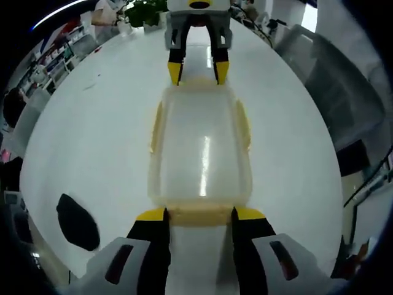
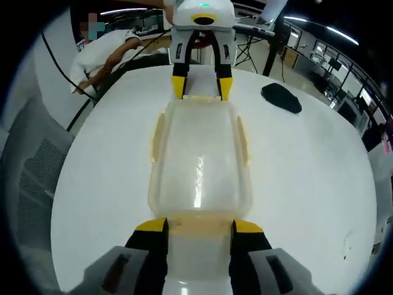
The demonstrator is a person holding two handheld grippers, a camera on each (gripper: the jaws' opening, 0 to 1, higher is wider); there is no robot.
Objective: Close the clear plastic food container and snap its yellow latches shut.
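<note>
A clear plastic container (image 1: 199, 147) lies lengthwise on the white table, its lid resting on top. Pale yellow latches sit along its long sides (image 1: 156, 126) (image 1: 244, 126) and at both ends. My left gripper (image 1: 199, 215) is open at the near end, its yellow-tipped jaws either side of the end latch (image 1: 199, 216). The right gripper (image 1: 198, 72) stands open at the far end. In the right gripper view the same container (image 2: 199, 160) runs away from my right gripper (image 2: 199, 226), whose jaws flank its end latch (image 2: 199, 228). The left gripper (image 2: 201, 86) faces it from the far end.
A flat black object (image 1: 77, 221) (image 2: 281, 97) lies on the round white table (image 1: 92, 123) beside the container. A grey chair (image 1: 344, 92) stands past the table edge. A person (image 2: 107, 52) leans on the table's far side. A plant (image 1: 147, 12) stands behind.
</note>
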